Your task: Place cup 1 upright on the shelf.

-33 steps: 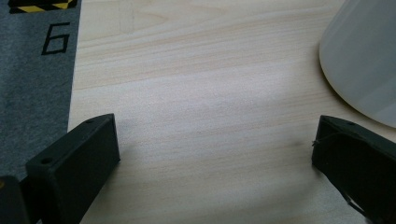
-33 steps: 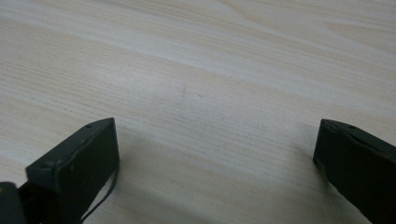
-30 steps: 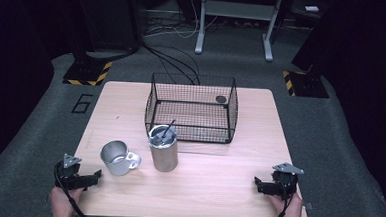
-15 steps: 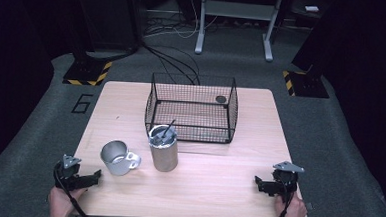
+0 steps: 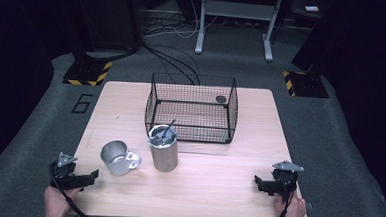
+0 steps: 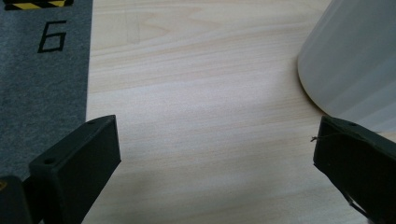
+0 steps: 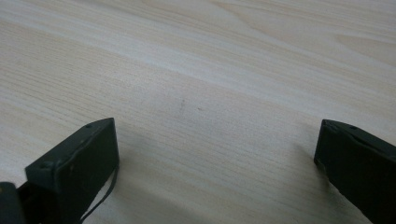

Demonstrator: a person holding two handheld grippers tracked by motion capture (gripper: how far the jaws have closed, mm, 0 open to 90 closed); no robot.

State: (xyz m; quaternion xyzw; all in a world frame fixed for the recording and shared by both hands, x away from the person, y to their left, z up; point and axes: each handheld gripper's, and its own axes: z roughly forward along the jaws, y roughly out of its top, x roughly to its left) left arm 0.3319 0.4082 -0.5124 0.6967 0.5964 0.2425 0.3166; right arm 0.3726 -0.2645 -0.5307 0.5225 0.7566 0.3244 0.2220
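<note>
The left tongs [image 5: 84,178] rest low at the near left corner of the bench [image 5: 217,190], held by the person's left hand [image 5: 56,204], pointing toward the metal mug [image 5: 116,157]. Their jaws stand wide apart with nothing between them; in the left gripper view a pale curved wall [image 6: 355,60], apparently the mug, sits just ahead of one jaw, apart from it.

The right tongs [image 5: 263,185] lie at the near right corner, well apart from the mug, held by the right hand [image 5: 291,209] and pointing inward across the bench. Their jaws are also spread wide over bare wood, gripping nothing.

Just beside the mug, on its right, stands an upright steel canister [image 5: 164,149] with a dark utensil [image 5: 169,128] leaning out of it. Behind the canister sits a black wire basket [image 5: 191,111], with a small round dark object [image 5: 221,99] at its far right corner. Nothing stands between the left tongs and the mug.
</note>
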